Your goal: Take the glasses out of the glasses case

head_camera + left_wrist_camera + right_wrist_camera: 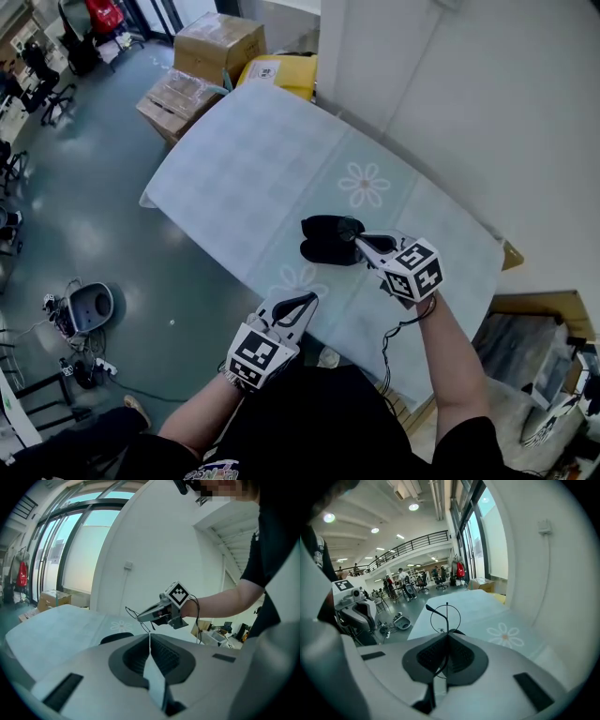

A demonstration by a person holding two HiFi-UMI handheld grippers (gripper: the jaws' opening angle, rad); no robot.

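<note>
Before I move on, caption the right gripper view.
Right gripper shut on thin black wire-rimmed glasses above pale flower-print tablecloth.

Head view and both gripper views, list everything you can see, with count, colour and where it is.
Table: one, pale blue cloth with daisy prints, centre of the head view.
Case: one, black, open, on the table's near half.
Glasses: one pair, thin dark wire frame, held out of the case.
Boxes: two, brown cardboard, on the floor past the table's far end.
Yellow item: one, beside the boxes.
Grey device: one, on the floor left of the table.
Left gripper: one, white, shut and empty, over the near table edge.
Right gripper: one, white, shut on the glasses, by the case.
</note>
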